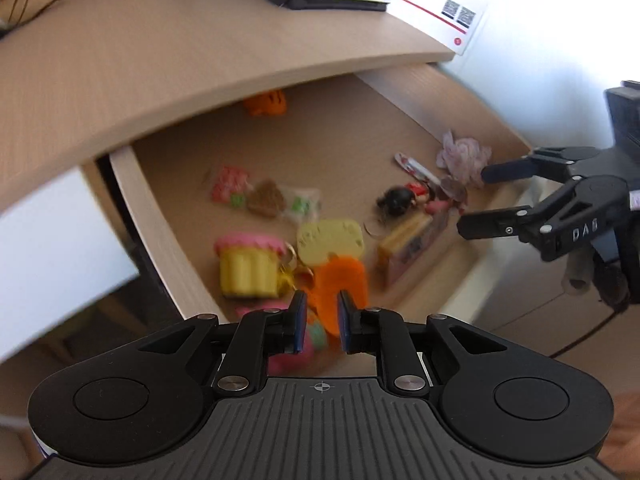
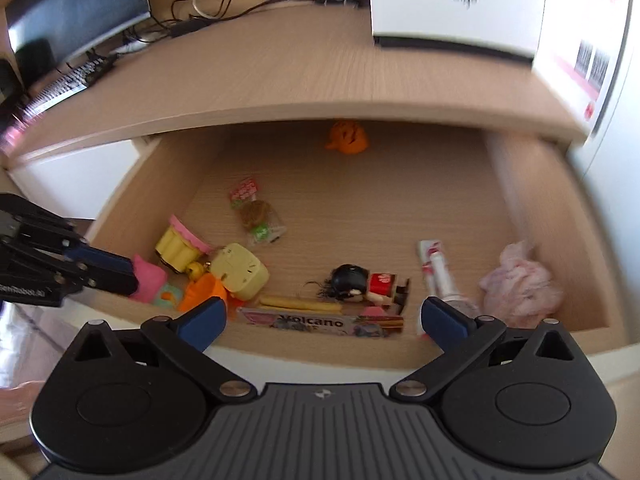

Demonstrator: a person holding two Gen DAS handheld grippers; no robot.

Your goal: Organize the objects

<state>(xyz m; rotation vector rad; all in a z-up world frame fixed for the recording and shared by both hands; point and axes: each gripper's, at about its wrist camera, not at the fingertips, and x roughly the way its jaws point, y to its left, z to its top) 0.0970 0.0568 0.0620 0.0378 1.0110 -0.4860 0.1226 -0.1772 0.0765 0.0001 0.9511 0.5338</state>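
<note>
Drawer (image 2: 400, 208) under my table (image 2: 280, 72) stands pulled out, with small items scattered on its floor. My left tool (image 1: 322, 320) is nearly closed, a narrow gap between its blue pads, gripping nothing; it hangs over the near-left cluster: cupcake toy (image 1: 248, 266), yellow block (image 1: 331, 240) and orange piece (image 1: 344, 280), the last lying directly beyond the pads. My right tool (image 2: 323, 318) is spread wide and empty, poised above the drawer's near edge, with the "Volcano" box (image 2: 320, 322) and the black-haired doll (image 2: 366, 284) lying between its fingers. A white tube (image 2: 436, 270) lies just left of the right finger; pink cloth (image 2: 520, 280) sits further right. An orange figure (image 2: 347, 138) rests at the far end. Only the right view shows the keyboard (image 2: 60, 88) and the monitor (image 2: 80, 8) on the table, far left.
</note>
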